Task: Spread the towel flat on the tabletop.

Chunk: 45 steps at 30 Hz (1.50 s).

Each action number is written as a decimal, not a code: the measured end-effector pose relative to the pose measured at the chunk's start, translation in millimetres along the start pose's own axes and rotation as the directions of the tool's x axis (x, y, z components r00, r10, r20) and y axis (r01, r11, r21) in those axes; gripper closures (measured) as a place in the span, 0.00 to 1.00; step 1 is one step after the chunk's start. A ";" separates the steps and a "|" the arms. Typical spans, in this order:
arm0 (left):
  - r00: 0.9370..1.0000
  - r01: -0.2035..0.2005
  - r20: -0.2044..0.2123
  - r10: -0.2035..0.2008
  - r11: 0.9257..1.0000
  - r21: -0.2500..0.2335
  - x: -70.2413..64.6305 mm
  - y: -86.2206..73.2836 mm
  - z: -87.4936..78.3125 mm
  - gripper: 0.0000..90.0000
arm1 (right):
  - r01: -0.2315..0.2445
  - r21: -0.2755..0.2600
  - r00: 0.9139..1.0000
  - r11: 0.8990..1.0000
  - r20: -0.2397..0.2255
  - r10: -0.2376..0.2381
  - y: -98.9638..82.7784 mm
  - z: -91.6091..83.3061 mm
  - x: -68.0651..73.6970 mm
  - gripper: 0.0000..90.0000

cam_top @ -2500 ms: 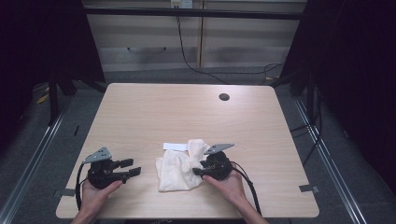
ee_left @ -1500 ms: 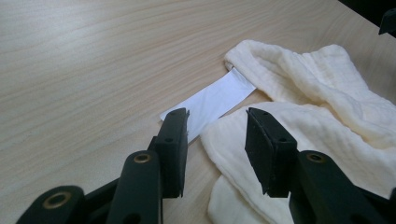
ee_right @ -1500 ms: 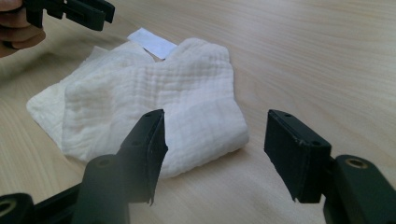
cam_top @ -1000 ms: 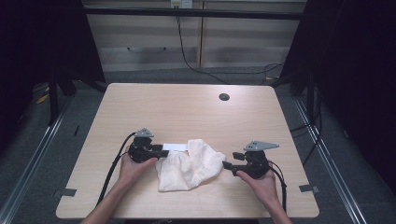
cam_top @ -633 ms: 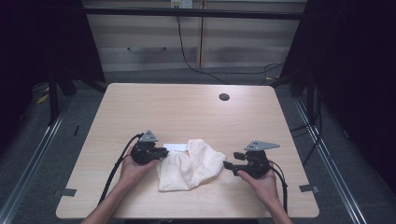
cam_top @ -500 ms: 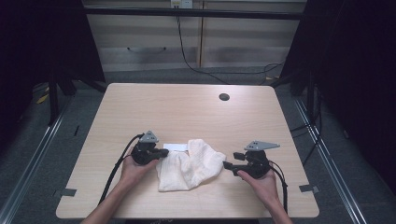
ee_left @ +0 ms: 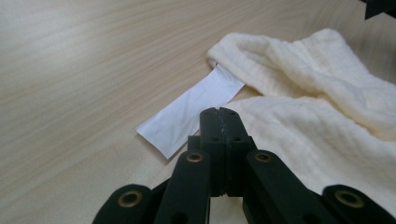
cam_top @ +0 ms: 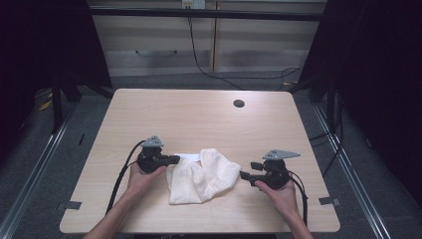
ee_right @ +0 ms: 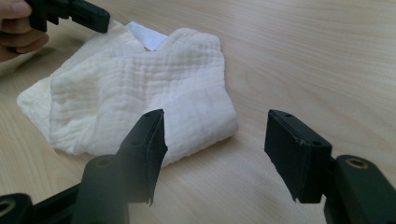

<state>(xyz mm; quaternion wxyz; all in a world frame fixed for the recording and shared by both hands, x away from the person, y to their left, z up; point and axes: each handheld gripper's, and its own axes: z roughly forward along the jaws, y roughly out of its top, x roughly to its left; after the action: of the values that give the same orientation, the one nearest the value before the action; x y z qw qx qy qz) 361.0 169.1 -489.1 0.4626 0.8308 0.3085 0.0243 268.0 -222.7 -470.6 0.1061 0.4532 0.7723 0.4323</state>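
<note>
We see a pale wooden worktop (cam_top: pixel 199 119) with a crumpled cream cloth (cam_top: pixel 201 175) lying near its front edge, between the person's two hands. A white paper strip (cam_top: pixel 188 157) lies flat on the wood at the cloth's far left side, one end tucked under a fold of the fabric. The left hand-held gripper (cam_top: pixel 171 160) points right toward the cloth, its tip at the cloth's upper left corner just beside the strip; in the left gripper view its jaws are pressed together with nothing between them, their tip over the near edge of the strip (ee_left: pixel 191 109) and the cloth (ee_left: pixel 322 112) spreading to the right. We cannot tell whether the tip touches the fabric. The right hand-held gripper (cam_top: pixel 245 175) points left, its jaws spread wide apart and stopping just short of the cloth's right edge; in the right gripper view the folded cloth (ee_right: pixel 135 98) lies beyond the gap. A small dark round hole (cam_top: pixel 239 103) sits in the worktop toward its far right.
</note>
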 end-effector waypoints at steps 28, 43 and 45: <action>0.997 -0.075 -0.016 0.073 0.977 -0.201 -20.8 52.3 -72.6 1.00 | 0.010 -0.026 1.000 1.000 0.022 -0.010 9.5 -9.3 0.5 0.42; 0.998 -0.004 -0.056 -0.006 0.982 -0.190 6.6 20.7 -81.5 1.00 | 0.093 0.001 0.993 0.996 -0.069 -0.093 63.0 44.7 3.0 0.52; 0.998 0.003 -0.055 -0.013 0.982 -0.187 8.3 19.2 -80.3 1.00 | 0.091 0.008 0.992 0.996 -0.088 -0.090 74.1 62.1 1.8 0.53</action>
<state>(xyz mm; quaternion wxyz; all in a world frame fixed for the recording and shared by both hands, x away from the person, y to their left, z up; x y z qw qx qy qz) 350.9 226.8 -430.3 0.5297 0.7815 0.3211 0.0746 346.6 -169.8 -451.1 0.0890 0.3990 0.7985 0.4419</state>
